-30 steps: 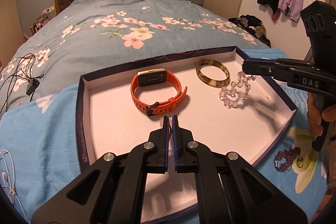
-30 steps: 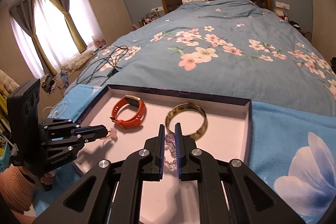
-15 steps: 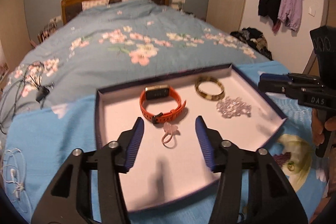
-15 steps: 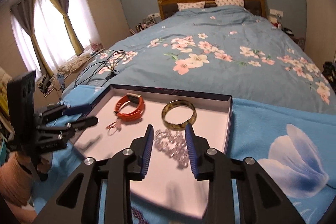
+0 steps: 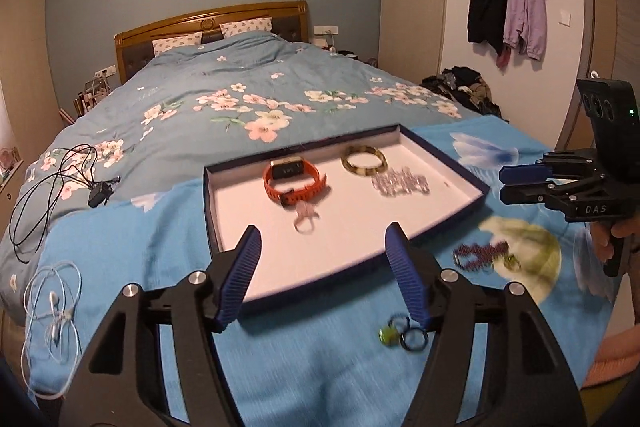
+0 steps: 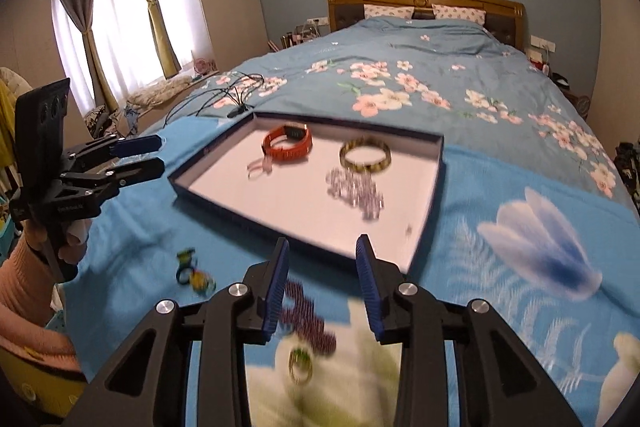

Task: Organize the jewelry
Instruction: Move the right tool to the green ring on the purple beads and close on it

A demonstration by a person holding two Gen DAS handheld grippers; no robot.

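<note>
- Resting inside the shallow white tray with dark blue walls (image 5: 444,163): orange watch band (image 5: 294,183), olive-and-cream bangle (image 5: 363,159), clear bead bracelet (image 5: 400,183), pale pink ring (image 5: 306,219).
- Left gripper (image 5: 322,275) has just been opening; its jaws stand wide with nothing between them.
- Right gripper (image 6: 322,287) stands narrower, pads touching nothing, above the purple bead bracelet (image 6: 308,319) on the blue blanket (image 6: 480,195).

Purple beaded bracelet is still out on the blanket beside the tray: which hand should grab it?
Probably right. The purple beaded bracelet lies just ahead of the open right gripper. The left gripper, also open, faces the tray, nearer the small rings.
</note>
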